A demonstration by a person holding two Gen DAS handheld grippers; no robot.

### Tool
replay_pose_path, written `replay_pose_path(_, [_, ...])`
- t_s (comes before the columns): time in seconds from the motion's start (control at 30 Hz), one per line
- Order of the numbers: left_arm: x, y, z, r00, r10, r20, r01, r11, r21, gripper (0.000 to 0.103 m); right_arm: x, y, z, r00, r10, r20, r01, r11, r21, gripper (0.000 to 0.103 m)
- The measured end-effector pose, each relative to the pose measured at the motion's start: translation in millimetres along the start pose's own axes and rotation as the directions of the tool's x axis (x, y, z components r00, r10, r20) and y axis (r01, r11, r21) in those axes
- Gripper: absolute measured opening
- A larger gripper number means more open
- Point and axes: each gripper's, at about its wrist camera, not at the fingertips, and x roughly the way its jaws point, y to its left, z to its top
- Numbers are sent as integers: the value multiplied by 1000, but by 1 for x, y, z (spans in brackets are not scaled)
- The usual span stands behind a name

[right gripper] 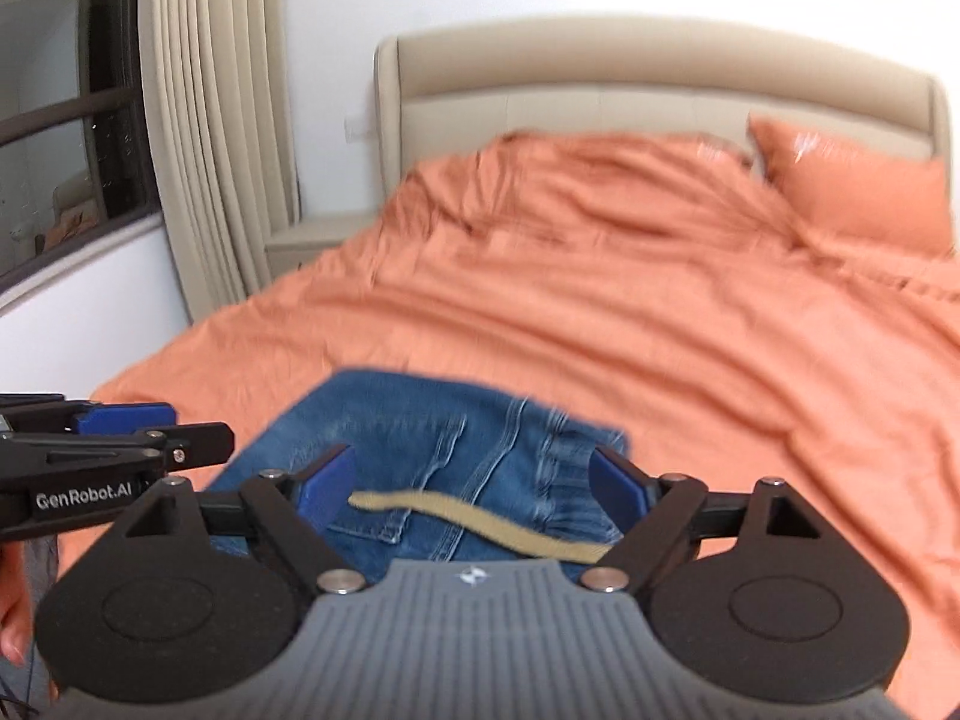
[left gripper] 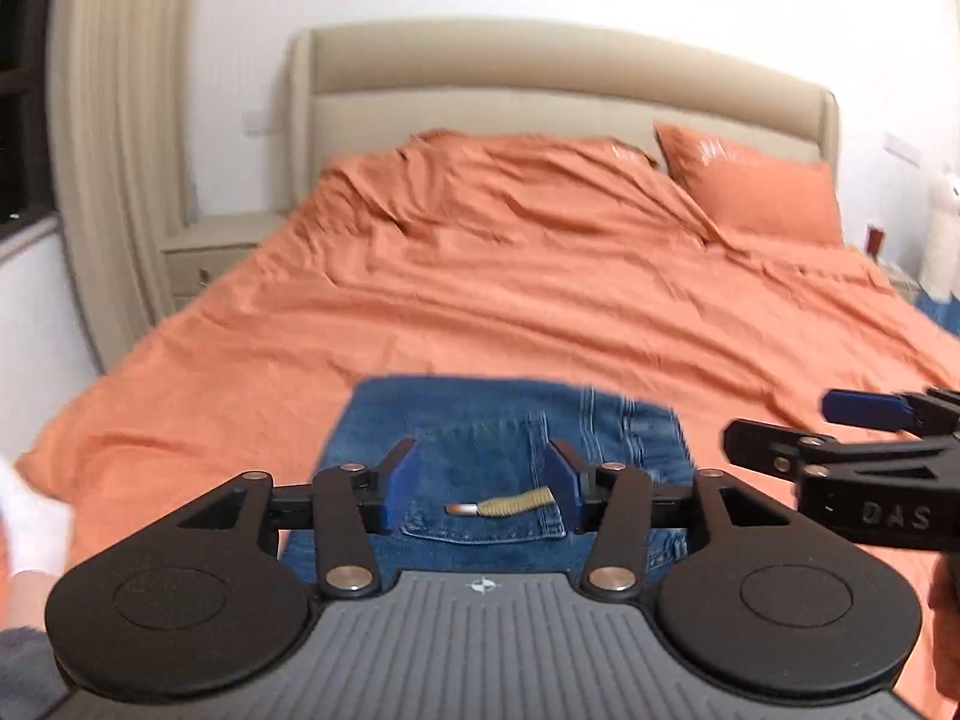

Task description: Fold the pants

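Lying folded at the near edge of the bed, the jeans form a compact blue block in the lower centre of both views, a back pocket facing up. A tan cord with a metal tip rests across the denim; in the right wrist view it runs as a long strip from the pocket toward the lower right. The left gripper sits low in the centre of its own frame above the jeans, its blue pads standing partly apart with nothing between them but the view of the pocket behind; it holds nothing. The right gripper fills the bottom of its own frame with jaws spread wide, one blue pad at the left and the other at the right, both clear of the fabric, and it grips nothing either. Each tool shows at the edge of the other's view: the right one at the right edge of the left view, the left one at the left edge of the right view, beside the jeans. The orange sheet is creased and fills the middle of both frames. An orange pillow leans on the beige headboard at the upper right. Beige curtains hang at the upper left, beside a dark window. Both pictures are somewhat blurred.
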Motion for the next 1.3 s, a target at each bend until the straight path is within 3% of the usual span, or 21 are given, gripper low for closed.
replay_pose_path(0.07, [-22,-6,2,998,42,47,-42,999,-8,64,-26,2,4,999,-7,49,7,1000,-2,81])
replay_pose_path(0.13, [-42,-11,4,996,49,74,-49,999,-2,85,-50,5,4,996,-18,86,18,1000,4,81])
replay_pose_path(0.23, [-69,-17,2,991,65,117,-68,997,28,89,-81,8,-1,994,-23,111,22,1000,14,81])
replay_pose_path(0.3, [-82,-22,0,985,117,127,-121,992,22,95,-99,9,-8,989,-24,143,22,1000,16,82])
replay_pose_path(0.47, [-94,-30,-15,983,131,131,-136,990,31,96,-117,14,-35,985,-82,153,81,997,12,82])
replay_pose_path(0.6, [-70,-30,-32,992,114,47,-115,993,30,96,-116,14,-53,987,-79,139,73,996,42,82])
replay_pose_path(0.77, [-40,-29,-50,988,149,-42,-148,988,35,96,-100,11,-66,992,-100,83,96,994,46,82])
replay_pose_path(0.93, [-18,-27,-64,983,138,-121,-137,990,20,96,-80,10,-74,995,-95,18,94,995,43,82])
replay_pose_path(1.3, [-13,-26,-71,978,148,-148,-146,989,25,96,-63,14,-80,998,-50,-32,52,998,43,82])
